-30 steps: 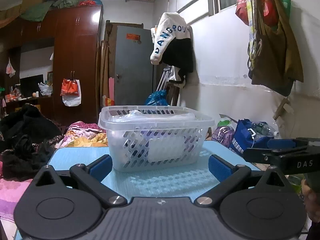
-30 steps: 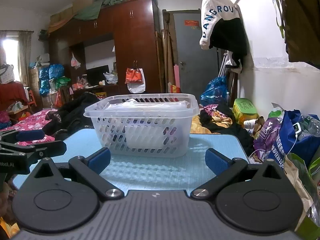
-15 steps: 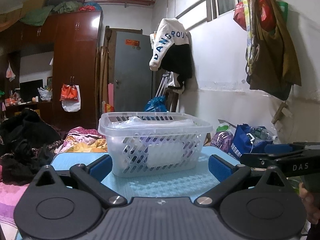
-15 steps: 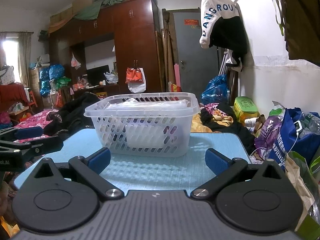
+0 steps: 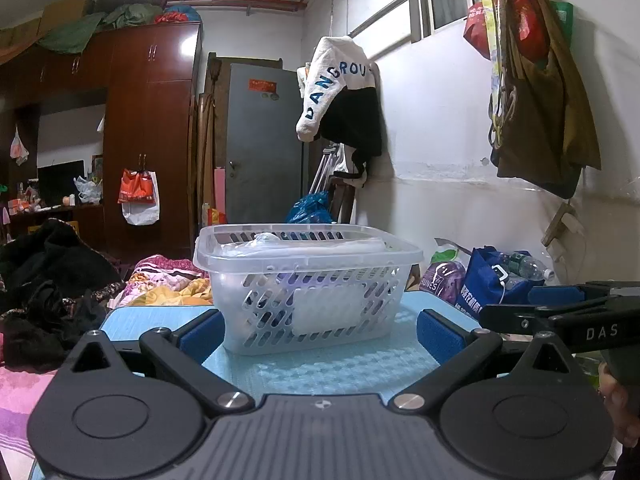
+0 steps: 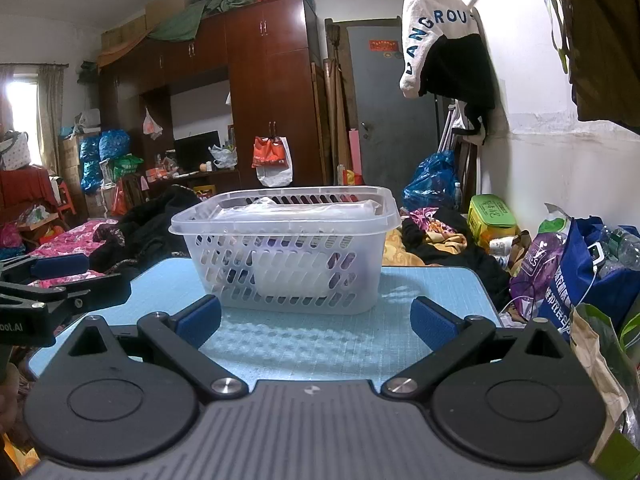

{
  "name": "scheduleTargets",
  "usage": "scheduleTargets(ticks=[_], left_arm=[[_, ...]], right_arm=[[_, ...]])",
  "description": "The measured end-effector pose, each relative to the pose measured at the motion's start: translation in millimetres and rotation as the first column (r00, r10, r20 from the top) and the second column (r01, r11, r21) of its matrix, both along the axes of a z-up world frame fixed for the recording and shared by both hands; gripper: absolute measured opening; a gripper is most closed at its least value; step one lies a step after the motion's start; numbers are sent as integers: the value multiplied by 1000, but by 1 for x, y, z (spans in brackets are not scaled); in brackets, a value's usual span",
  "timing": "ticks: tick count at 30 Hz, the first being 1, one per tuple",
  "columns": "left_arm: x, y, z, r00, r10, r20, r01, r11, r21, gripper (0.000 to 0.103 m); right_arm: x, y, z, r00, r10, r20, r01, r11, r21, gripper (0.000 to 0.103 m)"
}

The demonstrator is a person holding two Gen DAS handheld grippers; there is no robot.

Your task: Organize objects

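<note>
A clear plastic slotted basket (image 5: 308, 256) stands on the light blue table (image 5: 320, 372); it also shows in the right wrist view (image 6: 286, 220). It holds white plastic-wrapped packs (image 5: 320, 246), seen through the slots. My left gripper (image 5: 320, 330) is open and empty, low over the table just in front of the basket. My right gripper (image 6: 316, 318) is open and empty, also just in front of the basket. Each gripper appears at the edge of the other's view: the right one (image 5: 560, 308), the left one (image 6: 52, 280).
A dark wardrobe (image 6: 260, 92) and grey door (image 6: 388, 108) stand behind. Piles of clothes (image 5: 48, 280) lie left of the table. Blue and purple bags (image 6: 580, 264) sit at its right. Bags hang on the right wall (image 5: 536, 80).
Both grippers have tilted slightly, so the basket sits lower in the left view. Both stay open and empty.
</note>
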State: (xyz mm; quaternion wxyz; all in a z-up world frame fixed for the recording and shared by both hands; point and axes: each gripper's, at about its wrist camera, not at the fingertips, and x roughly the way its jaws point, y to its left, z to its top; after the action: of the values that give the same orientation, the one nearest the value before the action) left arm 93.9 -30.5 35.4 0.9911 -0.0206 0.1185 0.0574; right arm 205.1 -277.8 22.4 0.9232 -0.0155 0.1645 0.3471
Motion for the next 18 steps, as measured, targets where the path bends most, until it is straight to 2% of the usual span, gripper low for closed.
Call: scheduleTargets(ticks=[18], left_arm=[[2, -1, -1, 1000, 3, -4, -3, 1000, 1, 103]], right_arm=[[1, -1, 0, 1000, 1, 0, -1, 1000, 0, 103]])
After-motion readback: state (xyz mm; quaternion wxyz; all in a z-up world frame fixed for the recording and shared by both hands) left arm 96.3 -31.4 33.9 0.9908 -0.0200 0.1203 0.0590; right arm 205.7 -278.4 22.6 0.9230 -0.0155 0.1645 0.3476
